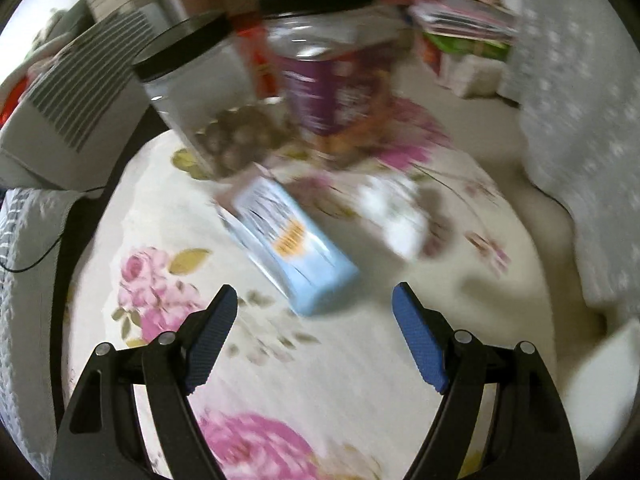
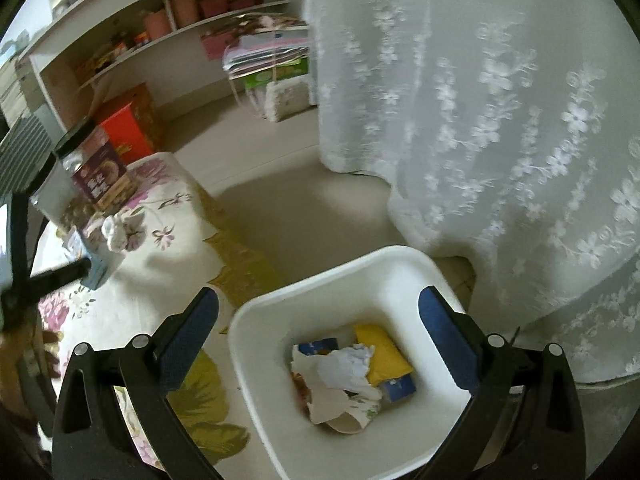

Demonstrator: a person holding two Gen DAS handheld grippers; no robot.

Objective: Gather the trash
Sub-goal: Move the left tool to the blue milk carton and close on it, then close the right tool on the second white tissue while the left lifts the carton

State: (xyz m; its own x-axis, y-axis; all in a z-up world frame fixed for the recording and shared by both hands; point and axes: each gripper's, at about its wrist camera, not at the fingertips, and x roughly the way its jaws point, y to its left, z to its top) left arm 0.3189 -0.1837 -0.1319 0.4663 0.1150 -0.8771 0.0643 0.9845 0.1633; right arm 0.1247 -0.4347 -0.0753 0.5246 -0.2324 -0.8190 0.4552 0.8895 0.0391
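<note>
Trash left on the floral worktop (image 1: pixel 120 208): a light-blue carton (image 1: pixel 296 240) lying flat, a crumpled white paper (image 1: pixel 394 216) just beside it. I judge both light; the carton crushable, best taken across its narrow sides. Label print too blurred to read. Left tongs (image 1: pixel 314 300) apart, empty, near the carton. Right tongs (image 2: pixel 320 304) apart, empty, over the white bin (image 2: pixel 436 276).

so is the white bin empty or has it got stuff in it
Not empty. The white bin holds crumpled paper, a yellow packet and blue packaging at its bottom.
</note>
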